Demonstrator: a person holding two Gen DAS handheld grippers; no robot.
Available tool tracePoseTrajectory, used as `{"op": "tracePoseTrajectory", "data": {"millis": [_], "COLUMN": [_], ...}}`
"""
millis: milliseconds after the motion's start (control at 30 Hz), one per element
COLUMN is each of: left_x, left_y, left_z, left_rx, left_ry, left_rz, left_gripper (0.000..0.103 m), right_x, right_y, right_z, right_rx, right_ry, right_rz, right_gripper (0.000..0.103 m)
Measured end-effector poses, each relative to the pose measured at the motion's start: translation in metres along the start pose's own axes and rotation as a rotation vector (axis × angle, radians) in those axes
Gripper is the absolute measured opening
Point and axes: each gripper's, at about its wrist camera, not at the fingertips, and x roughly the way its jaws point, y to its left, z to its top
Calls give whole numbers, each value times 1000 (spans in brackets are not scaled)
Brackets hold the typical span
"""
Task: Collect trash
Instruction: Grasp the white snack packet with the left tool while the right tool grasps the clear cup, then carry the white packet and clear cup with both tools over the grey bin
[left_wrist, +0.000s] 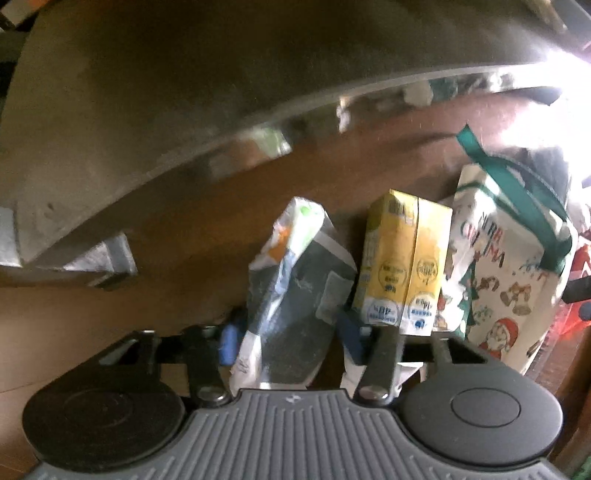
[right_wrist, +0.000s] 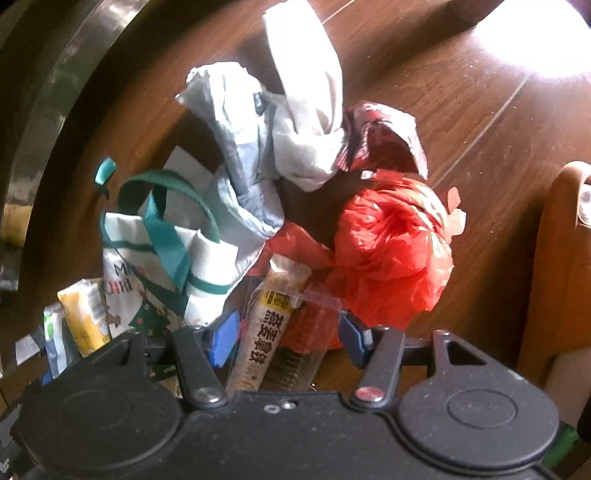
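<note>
My left gripper (left_wrist: 290, 334) points down at a wooden floor (left_wrist: 184, 236). Its blue pads (left_wrist: 229, 338) press both sides of a dark grey and white drink carton (left_wrist: 295, 295), which stands upright between them. A yellow carton (left_wrist: 402, 258) stands just to the right of it, touching a white Christmas tote bag (left_wrist: 509, 266). My right gripper (right_wrist: 287, 341) is closed on a clear plastic packet with a yellow and white printed label (right_wrist: 266, 332). Beyond it lie a red plastic bag (right_wrist: 388, 243) and crumpled grey and white bags (right_wrist: 251, 155).
A curved grey metal surface (left_wrist: 147, 110) looms over the floor at the left and top. The tote bag (right_wrist: 166, 251) with green handles and both cartons (right_wrist: 83, 317) stand left of the right gripper. A brown wooden piece of furniture (right_wrist: 561, 258) stands at the right edge.
</note>
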Motion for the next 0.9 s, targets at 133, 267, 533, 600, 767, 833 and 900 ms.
{"op": "tracePoseTrajectory", "data": {"millis": [133,267,533,600,767,833,900], "left_x": [3,0,-26,-39,-78,-96,-118], "left_y": [-4,-5,-10,-11,-13,-15,-21], "left_z": [-1,-2,-10,-15,-23,-25,-26], "left_rx": [12,11,35,59,104,114,131], "left_ry": [4,-12,-41,-50,-77,-95,-123], "left_rz": [2,9,16,19,20,13,9], "left_gripper": [16,8,5,5,5,5,5], "right_x": [1,-2,-14,-20,-47,-63,-82], "right_y": [7,11,25,28,32,30,30], "right_z": [0,0,-8,-13,-29,-36,-43], "right_rx": [-49,-98,-201,-231,-307,-336,-376], "right_ry": [-8,-17,-32,-38,-49,-61,-84], "right_rz": [-7,-15,-41,-47,-47,-46,-44], "right_gripper": [57,48,45,45,45,45,45]}}
